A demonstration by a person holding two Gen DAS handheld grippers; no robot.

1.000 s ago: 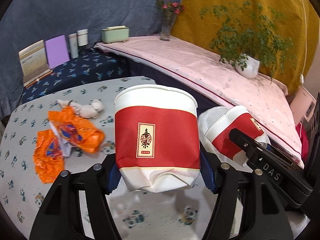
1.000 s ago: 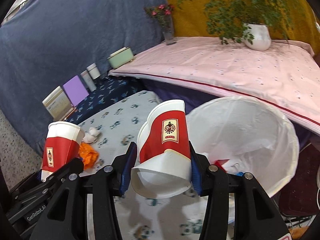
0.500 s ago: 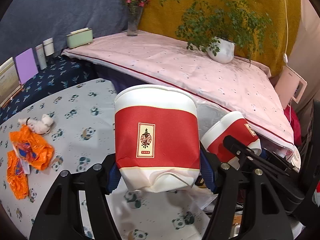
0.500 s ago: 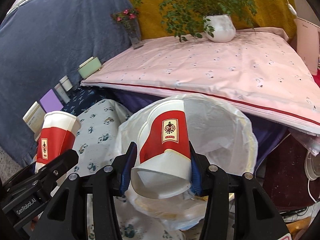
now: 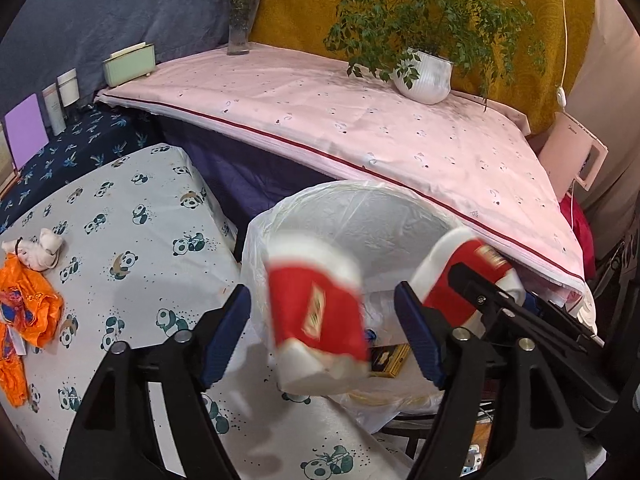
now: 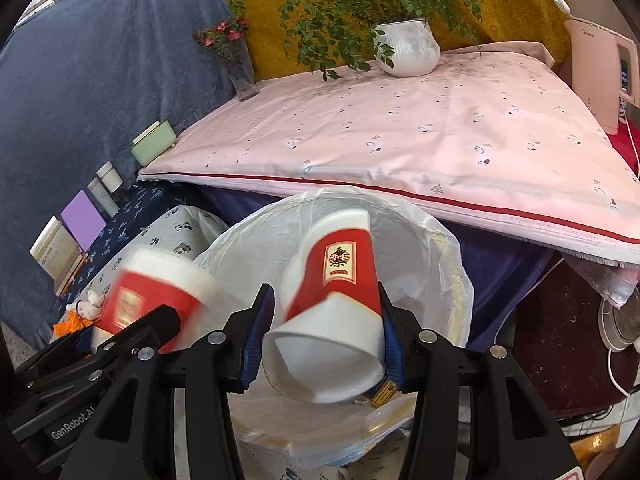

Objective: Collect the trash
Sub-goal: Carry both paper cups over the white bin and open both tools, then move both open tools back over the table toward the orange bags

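My left gripper (image 5: 322, 328) is open over the white-lined trash bin (image 5: 304, 204). A red-and-white paper cup (image 5: 316, 312) is blurred and tilted between the left jaws, touching neither pad. It also shows blurred in the right wrist view (image 6: 152, 300). My right gripper (image 6: 326, 344) is shut on a second red-and-white paper cup (image 6: 336, 296), crushed at its base, above the same bin (image 6: 432, 220). That cup shows at the right of the left wrist view (image 5: 460, 272).
Orange wrappers (image 5: 28, 308) and a crumpled white tissue (image 5: 38, 248) lie on the panda-print table (image 5: 132, 248) to the left. A pink-covered surface (image 5: 360, 128) with a potted plant (image 5: 424, 80) and flower vase (image 5: 240, 36) stands behind the bin.
Both grippers moved right from the table to over the bin. The left gripper opened and its cup is dropping out. The right gripper still holds its cup.
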